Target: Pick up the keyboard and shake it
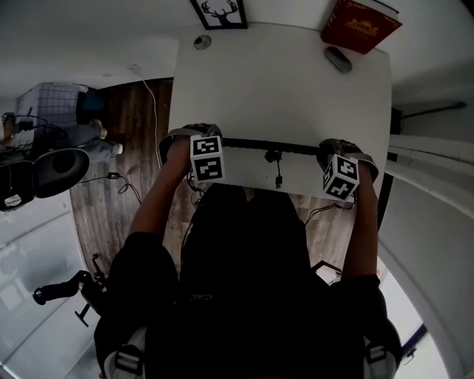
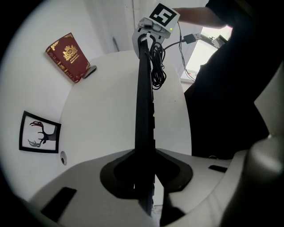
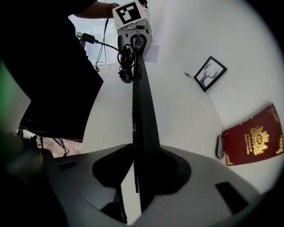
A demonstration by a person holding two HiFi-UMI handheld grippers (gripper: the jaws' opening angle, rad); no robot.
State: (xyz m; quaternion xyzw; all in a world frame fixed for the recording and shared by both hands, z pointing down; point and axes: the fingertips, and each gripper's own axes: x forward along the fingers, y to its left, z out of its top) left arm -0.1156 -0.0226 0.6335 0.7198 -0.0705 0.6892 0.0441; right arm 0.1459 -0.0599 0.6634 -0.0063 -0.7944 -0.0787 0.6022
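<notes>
A slim black keyboard [image 1: 266, 146] is turned up on its long edge over the near part of the white table [image 1: 281, 89]; whether it touches the top I cannot tell. Its coiled cable [image 1: 275, 159] hangs at the middle. My left gripper [image 1: 191, 139] is shut on the keyboard's left end, which runs away between the jaws [image 2: 144, 111]. My right gripper [image 1: 337, 152] straddles the right end [image 3: 141, 111]: the keyboard lies against one jaw, and a pale gap shows beside the other. Each gripper view shows the opposite gripper at the far end.
A red book [image 1: 359, 26] lies at the table's far right corner, a grey mouse [image 1: 338, 59] beside it. A framed stag picture [image 1: 220, 11] sits at the far edge, near a small round disc [image 1: 202, 42]. An office chair [image 1: 52, 170] and a person [image 1: 81, 137] are on the left.
</notes>
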